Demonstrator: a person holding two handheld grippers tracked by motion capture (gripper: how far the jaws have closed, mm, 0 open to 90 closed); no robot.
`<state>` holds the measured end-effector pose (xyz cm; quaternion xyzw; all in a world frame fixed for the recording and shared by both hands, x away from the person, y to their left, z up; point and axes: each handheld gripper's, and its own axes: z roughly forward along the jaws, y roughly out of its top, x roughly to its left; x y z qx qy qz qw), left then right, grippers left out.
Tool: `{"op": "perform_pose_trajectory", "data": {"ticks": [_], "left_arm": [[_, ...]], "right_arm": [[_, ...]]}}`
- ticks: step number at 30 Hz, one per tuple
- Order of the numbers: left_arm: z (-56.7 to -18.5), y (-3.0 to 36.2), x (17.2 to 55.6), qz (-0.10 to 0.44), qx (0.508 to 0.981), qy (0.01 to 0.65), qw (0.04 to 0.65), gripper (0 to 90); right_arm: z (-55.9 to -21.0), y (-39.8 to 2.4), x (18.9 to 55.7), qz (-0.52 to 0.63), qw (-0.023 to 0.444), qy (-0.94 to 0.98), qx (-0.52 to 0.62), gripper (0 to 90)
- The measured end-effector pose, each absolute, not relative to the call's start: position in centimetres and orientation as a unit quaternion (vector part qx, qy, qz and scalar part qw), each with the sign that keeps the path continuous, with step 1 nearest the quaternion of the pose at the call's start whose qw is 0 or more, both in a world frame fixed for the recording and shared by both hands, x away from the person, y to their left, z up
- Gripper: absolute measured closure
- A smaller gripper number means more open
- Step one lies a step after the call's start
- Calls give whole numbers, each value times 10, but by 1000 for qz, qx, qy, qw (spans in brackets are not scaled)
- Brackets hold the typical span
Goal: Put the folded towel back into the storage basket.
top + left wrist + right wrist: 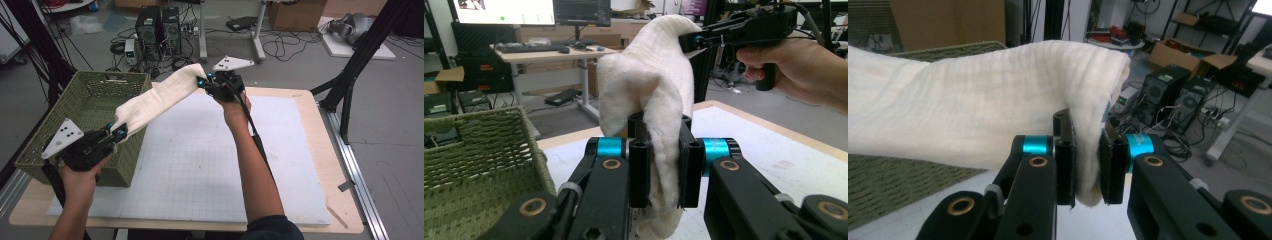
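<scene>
While I watch from the high view, the wooden table (305, 107) carries a white gridded mat (210, 160), with a green woven basket (75, 107) at its left edge; beyond lie computer towers (157, 25), tangled cables and cardboard boxes on a grey floor. I see a cream towel (155, 97), soft and ribbed, stretched in the air above the basket's corner. My left hand-held gripper (119, 134) is clamped on one end, my right hand-held gripper (204, 81) on the other.
</scene>
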<state>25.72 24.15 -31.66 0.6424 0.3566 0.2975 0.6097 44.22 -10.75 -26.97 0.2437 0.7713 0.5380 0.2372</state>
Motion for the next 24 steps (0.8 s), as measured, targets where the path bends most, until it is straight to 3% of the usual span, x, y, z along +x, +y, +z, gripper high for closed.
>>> {"op": "perform_pose_trajectory", "data": {"ticks": [24], "left_arm": [[-320, 271, 246, 320, 625, 386, 598, 802]], "right_arm": [[-249, -34, 467, 539, 232, 778, 226, 803]]}}
